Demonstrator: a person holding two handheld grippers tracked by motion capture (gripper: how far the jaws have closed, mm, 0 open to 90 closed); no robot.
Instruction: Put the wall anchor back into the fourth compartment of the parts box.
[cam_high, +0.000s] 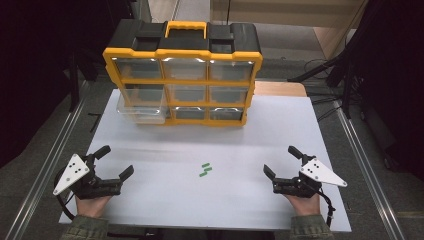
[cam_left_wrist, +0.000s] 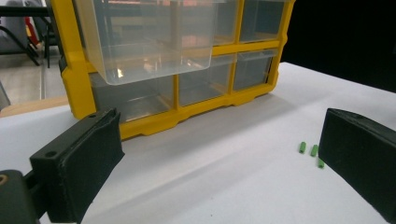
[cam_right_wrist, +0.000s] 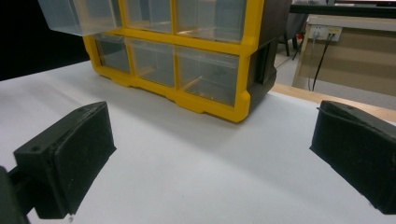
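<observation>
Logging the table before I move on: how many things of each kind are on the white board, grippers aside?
Green pegs: 3
Yellow drawer cabinet: 1, with one clear drawer pulled out
Total: 4

One yellow-and-black plastic organiser cabinet (cam_high: 183, 70) with nine clear drawers, one drawer (cam_high: 142, 105) pulled out. Three small green cylindrical pegs (cam_high: 205, 170) on one white tabletop (cam_high: 280, 130). Two black two-jaw grippers: left gripper (cam_high: 115, 161), right gripper (cam_high: 281, 161).

Looks like a lab or workshop here. A yellow parts organizer (cam_high: 183, 75) stands on a white worktable (cam_high: 280, 130), metal rails (cam_high: 365, 165) alongside, cables (cam_high: 320, 70) on the floor.
</observation>
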